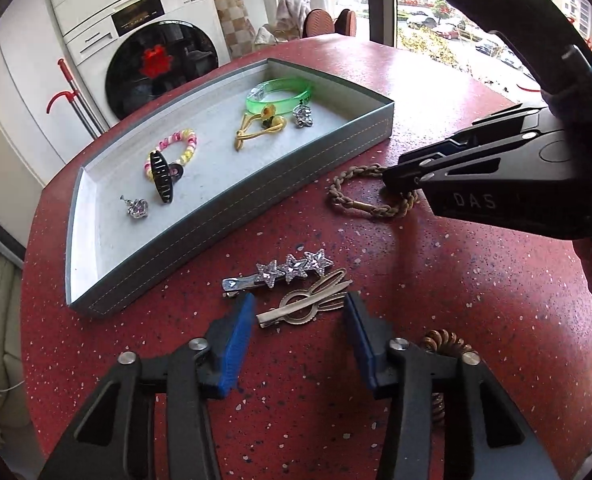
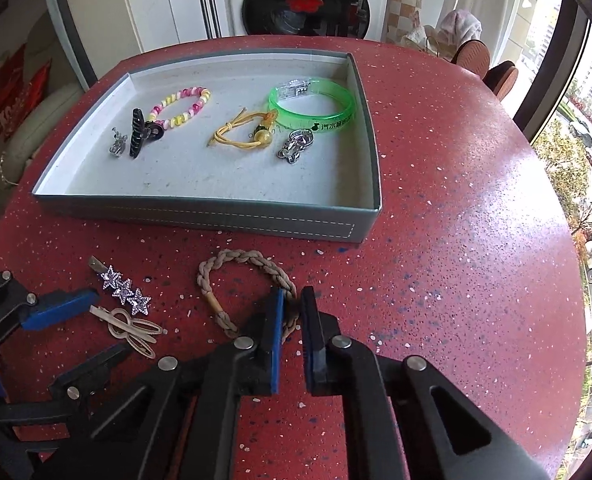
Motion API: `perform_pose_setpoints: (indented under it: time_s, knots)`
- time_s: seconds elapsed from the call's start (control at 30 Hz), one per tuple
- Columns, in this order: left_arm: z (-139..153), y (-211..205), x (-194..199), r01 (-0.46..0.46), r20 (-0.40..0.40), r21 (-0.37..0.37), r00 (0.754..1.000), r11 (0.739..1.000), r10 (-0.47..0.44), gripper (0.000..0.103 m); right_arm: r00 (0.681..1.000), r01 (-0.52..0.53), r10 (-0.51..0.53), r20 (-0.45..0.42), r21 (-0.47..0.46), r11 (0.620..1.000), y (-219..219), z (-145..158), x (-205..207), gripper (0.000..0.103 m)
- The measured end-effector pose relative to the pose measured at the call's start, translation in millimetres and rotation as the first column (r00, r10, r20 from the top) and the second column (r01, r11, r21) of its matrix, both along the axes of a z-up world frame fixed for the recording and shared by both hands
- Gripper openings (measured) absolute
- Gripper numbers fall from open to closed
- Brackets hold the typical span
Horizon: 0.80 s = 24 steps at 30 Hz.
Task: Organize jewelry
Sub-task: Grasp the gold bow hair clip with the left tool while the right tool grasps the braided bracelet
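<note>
Straddling a braided bracelet (image 2: 245,288), the right gripper (image 2: 292,308) looks nearly clenched; only the left-wrist view shows the left gripper (image 1: 300,312) released.

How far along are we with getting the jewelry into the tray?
Done: six pieces lie in the tray, including the green bangle and beaded bracelet. In hand: the right gripper is closing on the braided bracelet. Left: the star clip, gold clip and coil tie; the left gripper straddles the gold clip.
</note>
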State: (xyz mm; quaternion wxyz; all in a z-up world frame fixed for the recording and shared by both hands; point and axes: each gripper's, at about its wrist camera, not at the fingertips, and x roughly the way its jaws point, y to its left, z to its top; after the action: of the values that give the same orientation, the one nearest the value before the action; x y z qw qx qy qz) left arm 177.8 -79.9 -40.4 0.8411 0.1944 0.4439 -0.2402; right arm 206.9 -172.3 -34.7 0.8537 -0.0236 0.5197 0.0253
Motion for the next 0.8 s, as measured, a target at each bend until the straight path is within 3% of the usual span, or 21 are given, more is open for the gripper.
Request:
perform_pose_setpoints:
  time_s: [0.07,0.2,0.8]
  knots:
    - [1,-2,-3,0.018,-0.001,0.007,1.0,1.0,-0.018,0.052,1.0,-0.001,0.001,0.0,0.0,1.0,-1,0,-2,0.008]
    - [1,-4,-10,0.052,-0.017,0.002,0.999,0.999,-0.052,0.028,1.0,-0.002,0.002,0.007,0.005,1.0,0,1,-8,0.007]
    - [14,25,-18,-0.077,-0.037,-0.138,0.997,0.987,0.072,0.026,0.998,0.014,-0.019,0.06,0.086,0.996,-10,29,-42,0.007]
